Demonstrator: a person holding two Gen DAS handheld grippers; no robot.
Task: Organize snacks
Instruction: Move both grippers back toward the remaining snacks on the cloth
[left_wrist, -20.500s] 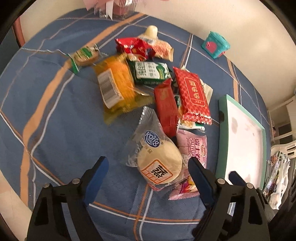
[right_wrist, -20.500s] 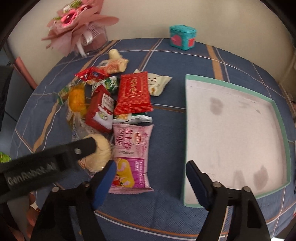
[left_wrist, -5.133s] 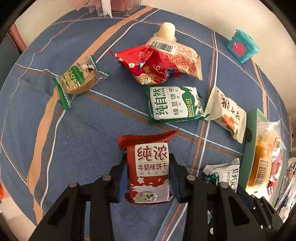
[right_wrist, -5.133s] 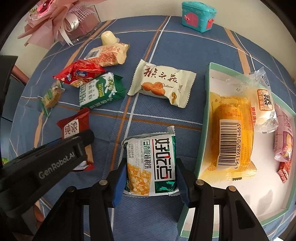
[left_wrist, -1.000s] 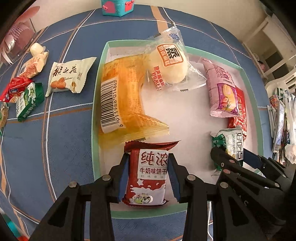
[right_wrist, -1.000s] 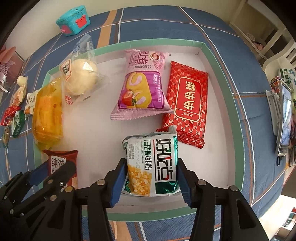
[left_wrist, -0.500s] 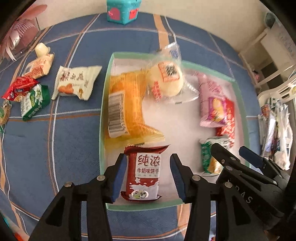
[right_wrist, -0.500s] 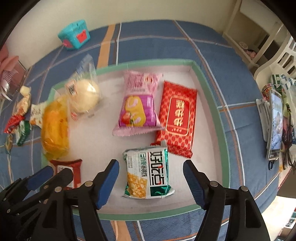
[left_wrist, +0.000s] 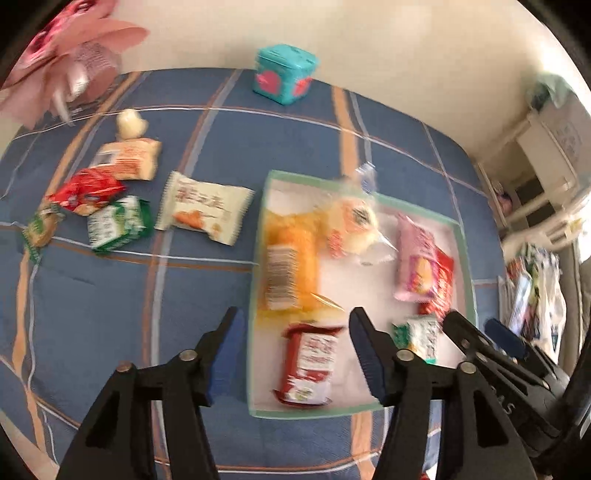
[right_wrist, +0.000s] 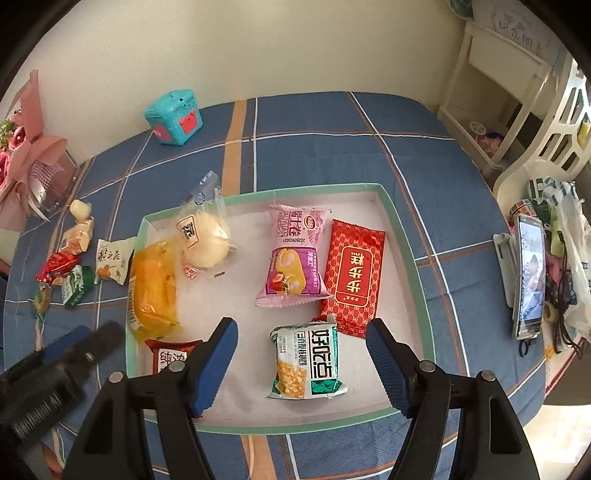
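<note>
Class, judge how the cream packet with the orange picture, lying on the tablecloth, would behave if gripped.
The cream packet looks puffed and film-wrapped, so probably light and crushable. Its glossy film may slip between fingers. Lying flat on the tablecloth, it shouldn't roll.

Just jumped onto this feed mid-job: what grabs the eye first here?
The green-rimmed tray on the blue plaid cloth, holding six snack packs, with the red pack and pink pack side by side at its right. Both grippers hang open above its near edge, the right gripper over the green-and-white corn pack. A handful of loose snacks lie left of the tray, the cream pack nearest.
</note>
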